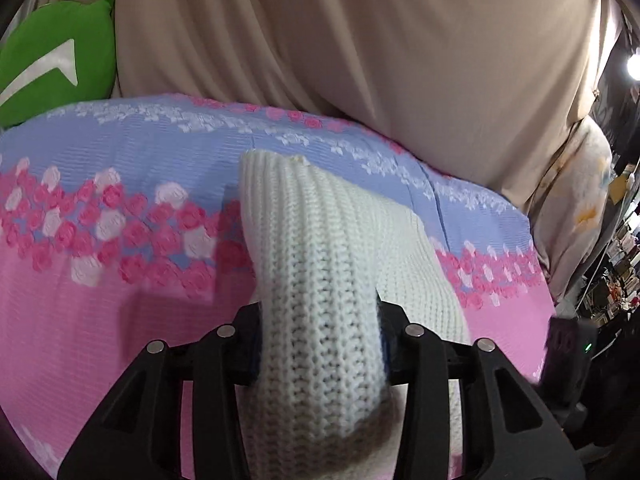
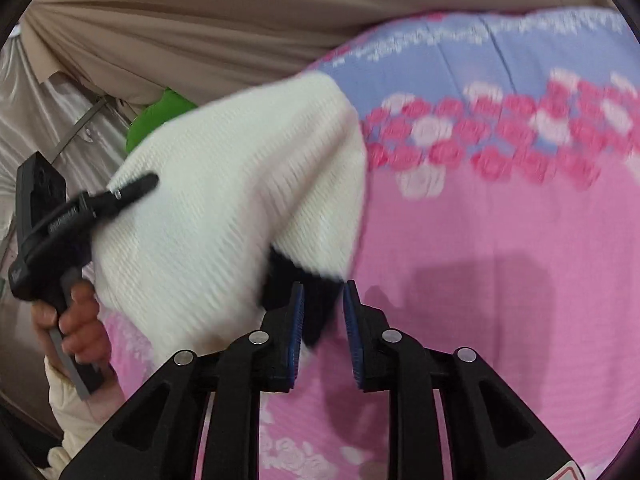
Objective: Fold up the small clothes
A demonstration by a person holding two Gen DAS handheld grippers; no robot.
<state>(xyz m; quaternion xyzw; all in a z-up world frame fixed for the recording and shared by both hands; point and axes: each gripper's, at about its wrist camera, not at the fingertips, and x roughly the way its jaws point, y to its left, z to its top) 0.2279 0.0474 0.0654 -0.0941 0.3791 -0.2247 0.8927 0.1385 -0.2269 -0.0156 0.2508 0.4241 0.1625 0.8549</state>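
Observation:
A cream-white knitted garment hangs bunched between my left gripper's fingers; my left gripper is shut on it and holds it above the pink and blue floral bed cover. In the right wrist view the same garment hangs lifted at the left, with a dark patch at its lower edge, held by the left gripper in a hand. My right gripper is open with its blue pads apart, and sits just below the garment's lower corner, holding nothing.
A green cushion lies at the bed's far left. A beige curtain hangs behind the bed. Cluttered shelves stand at the right. The bed cover spreads out to the right of the garment.

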